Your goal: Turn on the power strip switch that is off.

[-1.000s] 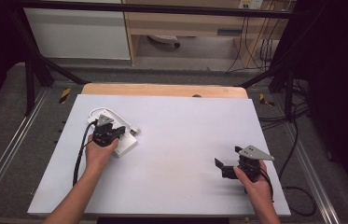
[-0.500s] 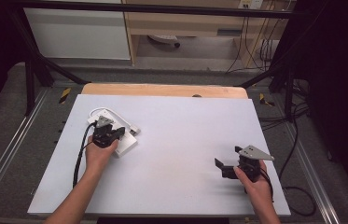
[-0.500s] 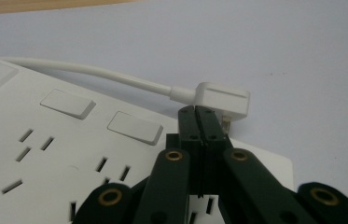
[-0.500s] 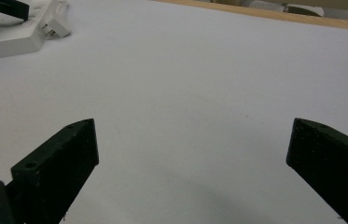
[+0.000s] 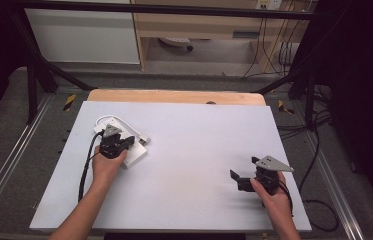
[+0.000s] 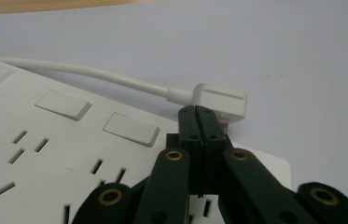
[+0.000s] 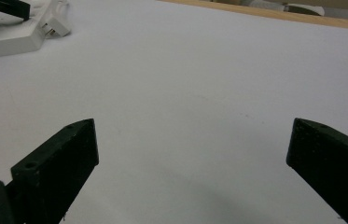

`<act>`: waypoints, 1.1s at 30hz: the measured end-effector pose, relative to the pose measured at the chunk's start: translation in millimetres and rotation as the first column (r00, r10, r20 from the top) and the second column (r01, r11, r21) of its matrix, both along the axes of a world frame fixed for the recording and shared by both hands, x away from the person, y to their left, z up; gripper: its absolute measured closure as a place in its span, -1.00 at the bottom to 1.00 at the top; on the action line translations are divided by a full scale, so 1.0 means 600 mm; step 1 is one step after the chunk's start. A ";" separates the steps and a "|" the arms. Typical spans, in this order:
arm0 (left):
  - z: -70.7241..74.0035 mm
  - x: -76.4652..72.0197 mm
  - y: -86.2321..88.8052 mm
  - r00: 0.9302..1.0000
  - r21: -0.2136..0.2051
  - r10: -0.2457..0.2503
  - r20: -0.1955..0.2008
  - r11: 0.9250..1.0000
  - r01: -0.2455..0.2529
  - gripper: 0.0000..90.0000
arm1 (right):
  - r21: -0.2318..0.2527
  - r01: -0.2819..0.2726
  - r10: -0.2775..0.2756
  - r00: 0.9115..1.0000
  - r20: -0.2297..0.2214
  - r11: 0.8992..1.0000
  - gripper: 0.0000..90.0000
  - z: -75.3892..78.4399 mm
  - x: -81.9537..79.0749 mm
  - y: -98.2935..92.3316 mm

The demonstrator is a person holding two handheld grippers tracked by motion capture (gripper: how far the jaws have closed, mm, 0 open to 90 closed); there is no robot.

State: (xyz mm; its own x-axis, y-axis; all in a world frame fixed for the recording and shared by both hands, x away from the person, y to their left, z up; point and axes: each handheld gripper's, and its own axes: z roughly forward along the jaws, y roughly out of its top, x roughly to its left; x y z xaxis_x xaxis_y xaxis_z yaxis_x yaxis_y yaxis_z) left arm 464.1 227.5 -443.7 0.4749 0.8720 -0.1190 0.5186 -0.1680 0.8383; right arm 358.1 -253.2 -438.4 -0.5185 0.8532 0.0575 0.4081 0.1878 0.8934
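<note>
A white power strip lies at the left of the white table. Its white cable curls round to a flat white plug beside the strip's end. My left gripper hovers low over the strip, jaws shut with nothing between them, tips right next to the plug. My right gripper rests near the table's right front, open and empty, pointing left across the bare table toward the strip.
A black cable trails from the left gripper along the table's left side. A wooden board edge runs along the far side of the table. Metal rails and dark cables flank the table on the floor.
</note>
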 end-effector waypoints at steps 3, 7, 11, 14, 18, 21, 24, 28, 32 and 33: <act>0.000 0.000 0.000 1.000 -0.001 -0.001 0.000 1.000 0.001 1.00 | 0.002 -0.001 0.001 1.000 -0.001 1.000 -0.94 0.000 0.000 0.000; -0.001 0.000 0.000 1.000 -0.006 -0.001 0.001 1.000 0.001 1.00 | -0.002 -0.002 0.002 1.000 0.001 1.000 -0.94 0.000 -0.001 0.000; -0.002 0.001 0.001 1.000 -0.014 -0.002 0.000 1.000 0.002 1.00 | -0.002 -0.001 0.001 1.000 0.002 1.000 -0.94 0.000 0.000 0.000; -0.002 0.001 -0.001 1.000 -0.016 -0.006 0.000 1.000 0.006 1.00 | -0.002 -0.002 0.002 1.000 0.001 1.000 -0.94 0.000 0.000 0.000; -0.003 0.001 -0.001 1.000 -0.021 -0.007 -0.001 1.000 0.007 1.00 | -0.002 -0.002 0.002 1.000 0.001 1.000 -0.94 0.000 0.000 0.000; -0.003 0.002 0.000 1.000 -0.023 -0.008 -0.001 1.000 0.008 1.00 | 0.001 -0.001 0.001 1.000 0.000 1.000 -0.94 0.000 0.000 0.000; -0.003 0.002 0.000 1.000 -0.022 -0.010 0.000 1.000 0.010 1.00 | 0.000 -0.002 0.002 1.000 0.000 1.000 -0.94 0.000 0.000 0.001; -0.003 0.002 0.000 1.000 -0.025 -0.010 -0.001 1.000 0.010 1.00 | 0.001 -0.002 0.002 1.000 -0.002 1.000 -0.94 0.000 0.000 0.001; -0.004 0.002 0.001 1.000 -0.031 -0.011 -0.003 0.999 0.010 1.00 | -0.004 -0.002 0.002 1.000 -0.002 1.000 -0.94 0.000 0.000 0.000; -0.004 0.003 0.002 1.000 -0.034 -0.011 -0.005 0.999 0.011 1.00 | -0.003 -0.003 0.003 1.000 -0.003 1.000 -0.94 0.000 0.000 0.000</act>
